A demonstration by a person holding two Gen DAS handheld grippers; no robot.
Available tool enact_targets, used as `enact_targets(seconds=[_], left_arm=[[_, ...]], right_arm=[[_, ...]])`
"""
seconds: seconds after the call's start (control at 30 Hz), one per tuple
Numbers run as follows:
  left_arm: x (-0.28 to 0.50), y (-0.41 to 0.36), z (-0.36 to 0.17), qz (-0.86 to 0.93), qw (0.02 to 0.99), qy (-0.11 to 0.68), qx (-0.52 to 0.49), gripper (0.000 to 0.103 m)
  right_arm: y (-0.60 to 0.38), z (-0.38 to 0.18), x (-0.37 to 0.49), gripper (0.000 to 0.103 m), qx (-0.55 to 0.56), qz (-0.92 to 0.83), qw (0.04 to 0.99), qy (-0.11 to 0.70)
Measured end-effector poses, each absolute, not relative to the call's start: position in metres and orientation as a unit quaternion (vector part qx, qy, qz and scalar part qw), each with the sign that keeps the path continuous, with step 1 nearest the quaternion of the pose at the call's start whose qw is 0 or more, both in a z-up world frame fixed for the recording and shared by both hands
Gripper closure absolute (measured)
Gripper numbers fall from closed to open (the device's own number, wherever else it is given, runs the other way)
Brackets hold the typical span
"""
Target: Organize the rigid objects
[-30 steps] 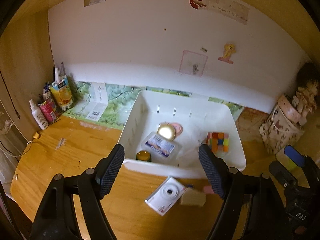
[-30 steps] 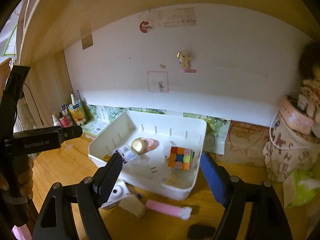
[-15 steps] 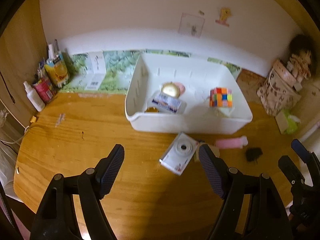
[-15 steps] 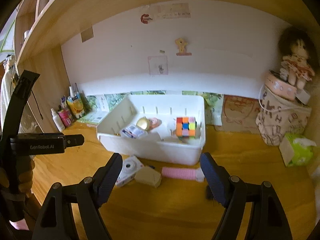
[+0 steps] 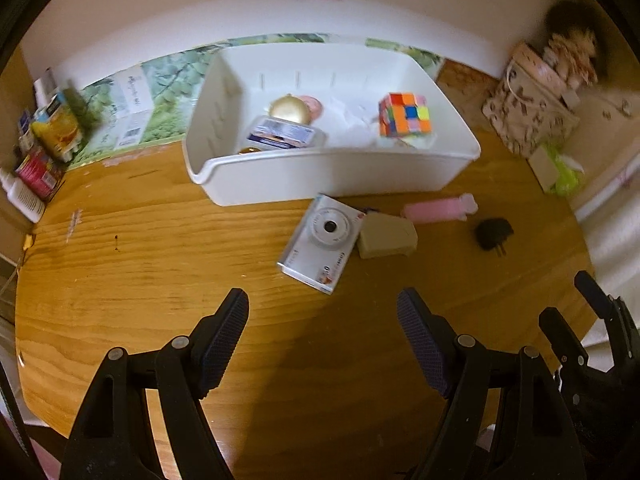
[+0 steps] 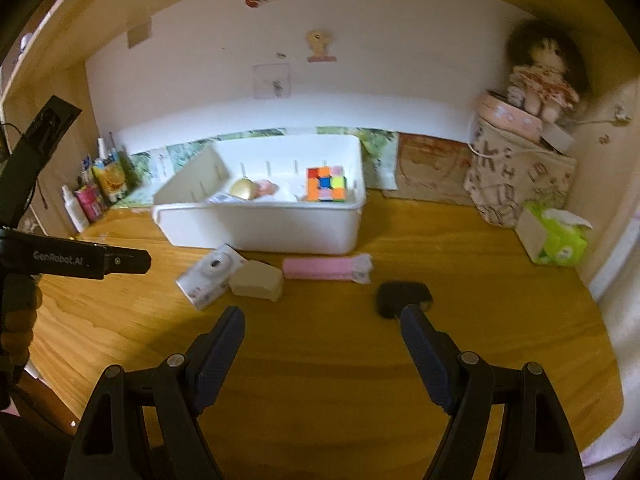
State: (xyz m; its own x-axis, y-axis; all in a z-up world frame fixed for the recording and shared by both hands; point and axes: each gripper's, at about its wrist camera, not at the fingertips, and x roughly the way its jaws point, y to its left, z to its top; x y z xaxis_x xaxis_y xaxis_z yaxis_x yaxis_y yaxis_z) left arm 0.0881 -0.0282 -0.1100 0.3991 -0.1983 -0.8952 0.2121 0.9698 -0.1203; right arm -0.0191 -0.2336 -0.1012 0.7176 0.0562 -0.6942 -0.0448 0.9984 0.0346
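A white bin (image 5: 320, 178) (image 6: 260, 232) at the back of the wooden desk holds a colour cube (image 5: 405, 114) (image 6: 326, 183), a gold lid (image 5: 289, 109) and a labelled clear box (image 5: 286, 136). In front of it lie a white camera (image 5: 323, 242) (image 6: 210, 276), a beige block (image 5: 386, 236) (image 6: 256, 280), a pink bar (image 5: 438, 210) (image 6: 326, 268) and a black plug (image 5: 492, 234) (image 6: 402, 294). My left gripper (image 5: 322, 312) is open and empty, short of the camera. My right gripper (image 6: 320, 320) is open and empty, near the plug.
Bottles and cartons (image 5: 44, 144) stand at the desk's left wall. A patterned bag with a doll (image 6: 520, 160) and a green tissue box (image 6: 556, 234) sit at the right. The left gripper's body (image 6: 72, 260) shows at the left of the right wrist view.
Both grippers have pulled back from the bin and tilted down, so the objects on the desk in front of it have come into fuller view. Both stayed open.
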Motion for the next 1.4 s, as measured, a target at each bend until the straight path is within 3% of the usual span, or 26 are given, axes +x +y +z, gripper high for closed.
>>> enact_targets(seconds=[0.77, 1.4], left_arm=[[0.124, -0.166, -0.135, -0.181, 0.802, 0.497, 0.277, 0.023], [0.163, -0.214, -0.18, -0.218, 0.759, 0.529, 0.311, 0.023]], right_arm=[[-0.298, -0.159, 0.022, 0.022, 0.034, 0.015, 0.911, 0.411], [-0.318, -0.195, 0.07, 0.022, 0.046, 0.036, 0.899, 0.434]])
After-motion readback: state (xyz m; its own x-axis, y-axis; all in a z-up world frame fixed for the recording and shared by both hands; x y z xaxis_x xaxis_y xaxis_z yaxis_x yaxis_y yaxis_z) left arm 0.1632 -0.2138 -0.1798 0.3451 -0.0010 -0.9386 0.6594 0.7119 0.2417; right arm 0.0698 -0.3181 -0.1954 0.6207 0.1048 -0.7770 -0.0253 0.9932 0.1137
